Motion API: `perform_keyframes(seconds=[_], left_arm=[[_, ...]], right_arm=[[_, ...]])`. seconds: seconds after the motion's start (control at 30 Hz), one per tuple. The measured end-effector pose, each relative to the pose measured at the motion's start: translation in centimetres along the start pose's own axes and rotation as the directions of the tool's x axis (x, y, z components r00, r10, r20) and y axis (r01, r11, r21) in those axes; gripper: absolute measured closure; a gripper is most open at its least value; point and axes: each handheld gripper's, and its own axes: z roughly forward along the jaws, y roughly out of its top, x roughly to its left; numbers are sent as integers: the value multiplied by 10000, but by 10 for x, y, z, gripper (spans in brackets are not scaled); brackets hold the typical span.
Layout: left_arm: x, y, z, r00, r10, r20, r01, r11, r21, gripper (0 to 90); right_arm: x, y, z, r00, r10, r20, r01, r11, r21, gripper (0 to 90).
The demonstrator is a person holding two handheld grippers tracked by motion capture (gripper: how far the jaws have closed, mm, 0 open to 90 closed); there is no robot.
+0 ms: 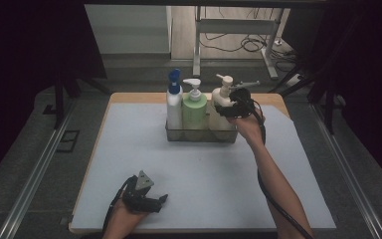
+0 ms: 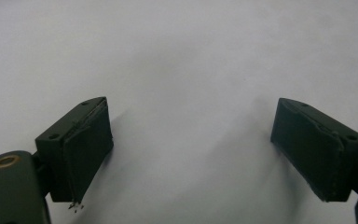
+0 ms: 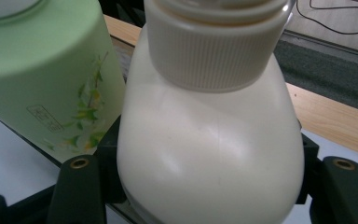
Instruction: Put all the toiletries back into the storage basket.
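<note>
A cream pump bottle (image 1: 221,101) stands upright at the right end of a dark wire basket (image 1: 201,135) near the table's far edge. My right gripper (image 1: 235,107) is shut on its wide body (image 3: 209,154), with a black finger (image 3: 107,161) pressed against each side. Whether its base rests on the basket floor is hidden. A green pump bottle (image 1: 194,110) (image 3: 46,79) touches it on the left, and a white bottle with a blue cap (image 1: 174,102) stands beyond that. My left gripper (image 1: 160,200) (image 2: 191,154) lies open on the mat at the front left, nothing between its fingers.
A white mat (image 1: 204,174) covers the wooden table (image 1: 129,97), whose far edge runs just behind the basket. Beyond the table are a metal frame's legs (image 1: 197,45) and cables (image 1: 251,42) on the floor. Rails (image 1: 35,174) flank the table.
</note>
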Motion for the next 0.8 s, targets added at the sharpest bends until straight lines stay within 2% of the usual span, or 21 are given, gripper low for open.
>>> perform_keyframes(seconds=[0.2, 0.53, 0.7, 0.8], left_arm=[[0, 0, 0, 10000, 4, -8, -4, 10000, 8, 121], [0, 0, 0, 10000, 6, -3, -6, 10000, 5, 121], [0, 0, 0, 10000, 7, -4, -7, 10000, 2, 121], [0, 0, 0, 10000, 9, -5, -9, 10000, 4, 121]], right_arm=[[1, -7, 4, 10000, -31, 21, 31, 9998, 194, 359], [2, -12, 3, 9999, -155, -24, 156, 9999, 73, 349], [0, -16, 5, 9996, -130, -256, 132, 9999, 106, 304], [0, -19, 5, 9993, -271, -270, 275, 9995, 139, 288]])
